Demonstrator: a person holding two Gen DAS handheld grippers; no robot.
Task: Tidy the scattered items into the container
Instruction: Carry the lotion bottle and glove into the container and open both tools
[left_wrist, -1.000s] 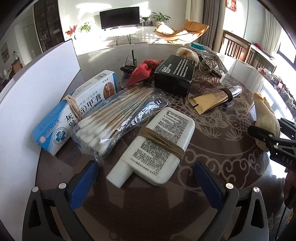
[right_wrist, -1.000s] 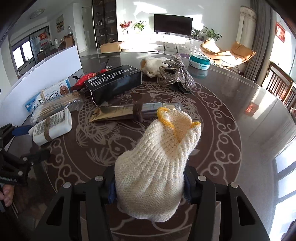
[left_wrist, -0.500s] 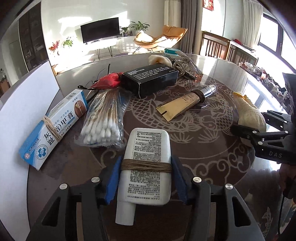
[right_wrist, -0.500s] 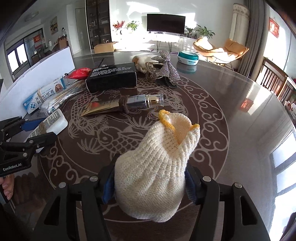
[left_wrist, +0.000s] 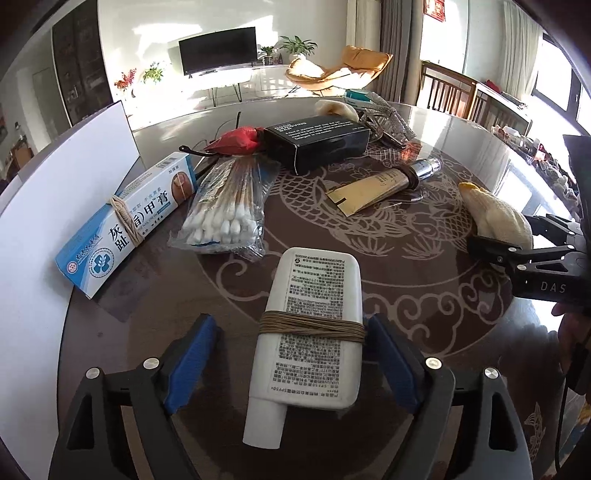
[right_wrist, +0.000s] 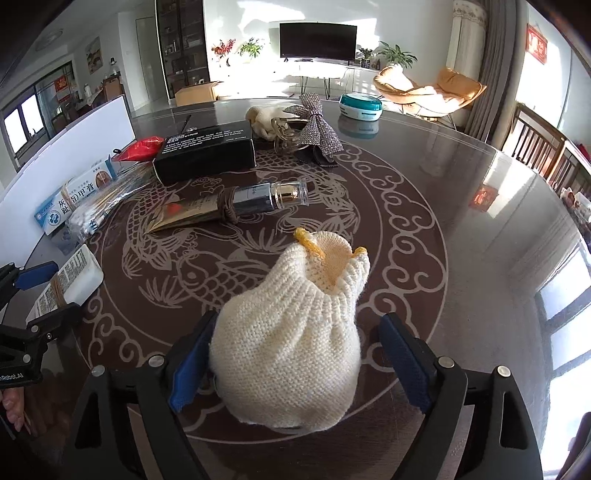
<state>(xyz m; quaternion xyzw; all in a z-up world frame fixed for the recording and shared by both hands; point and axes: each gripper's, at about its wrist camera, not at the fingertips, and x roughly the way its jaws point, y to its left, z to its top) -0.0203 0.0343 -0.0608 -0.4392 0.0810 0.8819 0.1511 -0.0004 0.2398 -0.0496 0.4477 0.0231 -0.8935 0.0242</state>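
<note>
Both tools are opening — white bottle (left_wrist: 310, 328) between the left tool's (left_wrist: 291, 354) pads, knitted pouch (right_wrist: 291, 336) between the right's (right_wrist: 295, 362).

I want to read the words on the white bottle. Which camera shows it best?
The left wrist view: the white bottle lies close, label up, between the left tongs. The right wrist view shows only part of it at the edge.

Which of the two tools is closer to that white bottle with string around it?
Left. The left tool straddles the white bottle, jaws opening. The right tool sits farther off, around the knitted pouch.
</note>
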